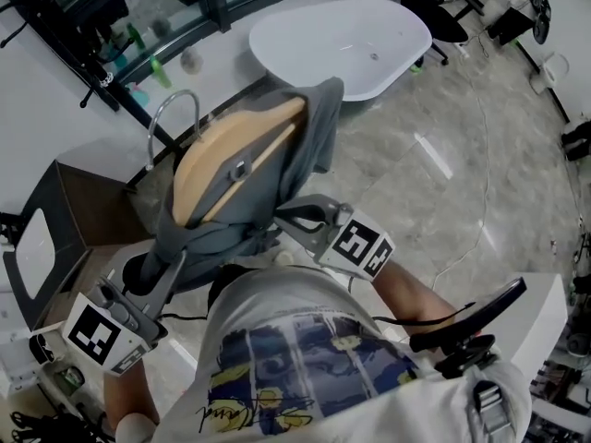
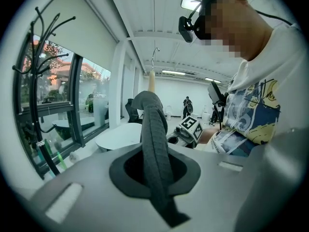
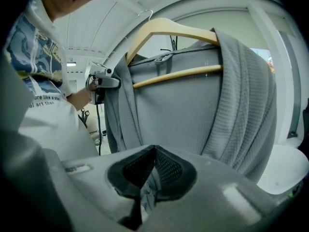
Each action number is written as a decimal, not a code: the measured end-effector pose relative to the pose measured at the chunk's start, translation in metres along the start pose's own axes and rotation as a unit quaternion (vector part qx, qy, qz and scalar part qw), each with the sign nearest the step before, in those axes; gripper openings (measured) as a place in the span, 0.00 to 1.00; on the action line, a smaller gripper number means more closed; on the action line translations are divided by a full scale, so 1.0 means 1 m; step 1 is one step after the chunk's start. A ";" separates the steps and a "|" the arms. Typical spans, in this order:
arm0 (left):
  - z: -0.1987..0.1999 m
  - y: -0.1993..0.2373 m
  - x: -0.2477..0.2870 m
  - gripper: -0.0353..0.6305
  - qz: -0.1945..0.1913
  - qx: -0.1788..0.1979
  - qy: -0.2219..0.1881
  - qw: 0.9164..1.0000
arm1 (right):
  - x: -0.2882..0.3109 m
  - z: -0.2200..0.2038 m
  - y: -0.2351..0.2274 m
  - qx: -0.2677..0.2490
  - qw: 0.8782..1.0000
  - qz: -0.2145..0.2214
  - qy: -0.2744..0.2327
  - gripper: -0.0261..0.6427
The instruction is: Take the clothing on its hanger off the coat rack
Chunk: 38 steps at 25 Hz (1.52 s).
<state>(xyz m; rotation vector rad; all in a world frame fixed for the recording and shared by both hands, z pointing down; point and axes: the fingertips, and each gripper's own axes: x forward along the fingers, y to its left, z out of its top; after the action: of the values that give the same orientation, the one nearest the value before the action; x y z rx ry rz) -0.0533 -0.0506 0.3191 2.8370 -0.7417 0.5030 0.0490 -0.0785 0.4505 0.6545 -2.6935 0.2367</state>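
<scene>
A grey garment (image 1: pixel 309 141) hangs on a wooden hanger (image 1: pixel 231 155) with a metal hook (image 1: pixel 171 113), held in the air in front of me, away from the black coat rack (image 1: pixel 42 12). My left gripper (image 1: pixel 174 268) is shut on the garment's lower left edge; in the left gripper view a ribbed grey strip (image 2: pixel 154 134) runs up from between the jaws of the left gripper (image 2: pixel 157 178). My right gripper (image 1: pixel 282 218) is shut on a fold of the grey cloth (image 3: pixel 145 190) at the garment's lower right. The hanger (image 3: pixel 169 30) fills the right gripper view.
A white oval table (image 1: pixel 342 40) stands beyond the garment. A brown box-like thing (image 1: pixel 74 215) sits at the left. The coat rack (image 2: pixel 34 81) stands by the window in the left gripper view. Black gear (image 1: pixel 466 326) lies at the lower right.
</scene>
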 end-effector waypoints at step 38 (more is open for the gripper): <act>-0.019 0.069 -0.012 0.06 0.000 0.004 0.027 1.000 | 0.077 0.038 -0.020 -0.014 1.000 0.018 -0.001 0.04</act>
<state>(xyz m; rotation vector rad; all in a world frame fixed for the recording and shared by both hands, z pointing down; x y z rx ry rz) -0.1028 -0.1001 0.3372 2.8192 -0.7304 0.5816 -0.0168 -0.1367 0.4456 0.5996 -2.7075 0.2062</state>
